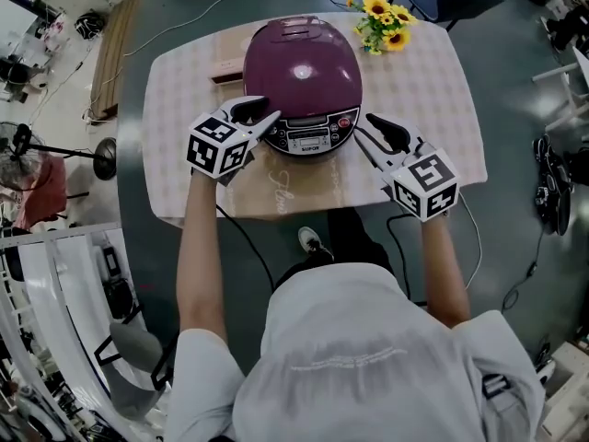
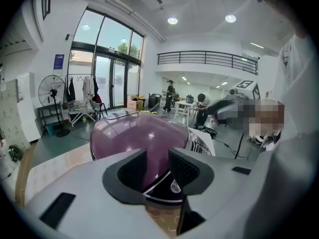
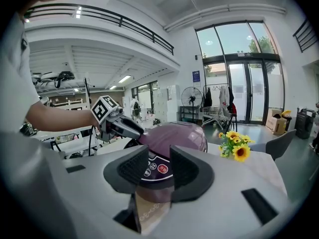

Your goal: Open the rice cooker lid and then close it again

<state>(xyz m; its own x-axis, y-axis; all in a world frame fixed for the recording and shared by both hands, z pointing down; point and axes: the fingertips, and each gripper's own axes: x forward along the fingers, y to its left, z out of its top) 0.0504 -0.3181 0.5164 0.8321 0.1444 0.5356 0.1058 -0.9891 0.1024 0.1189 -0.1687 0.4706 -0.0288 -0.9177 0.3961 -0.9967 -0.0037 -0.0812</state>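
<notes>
The purple rice cooker [image 1: 302,72] stands mid-table with its lid down and its silver control panel [image 1: 311,136] facing me. My left gripper [image 1: 262,116] sits at the cooker's front left corner, fingertips close against the body. Its jaws stand apart, and only the lid's lower edge [image 2: 139,136] shows through the gap, so it is open [image 2: 157,166]. My right gripper [image 1: 368,129] hovers just right of the panel, also open [image 3: 159,168], with the panel buttons [image 3: 158,169] visible between its pads. The right gripper view shows the left gripper [image 3: 112,118] against the cooker [image 3: 174,133].
The table [image 1: 423,81] has a checked cloth. A bunch of sunflowers [image 1: 382,21] stands behind the cooker to the right, a small wooden box [image 1: 225,70] to its left. A dark chair [image 1: 437,3] sits beyond the table. Cables trail on the floor.
</notes>
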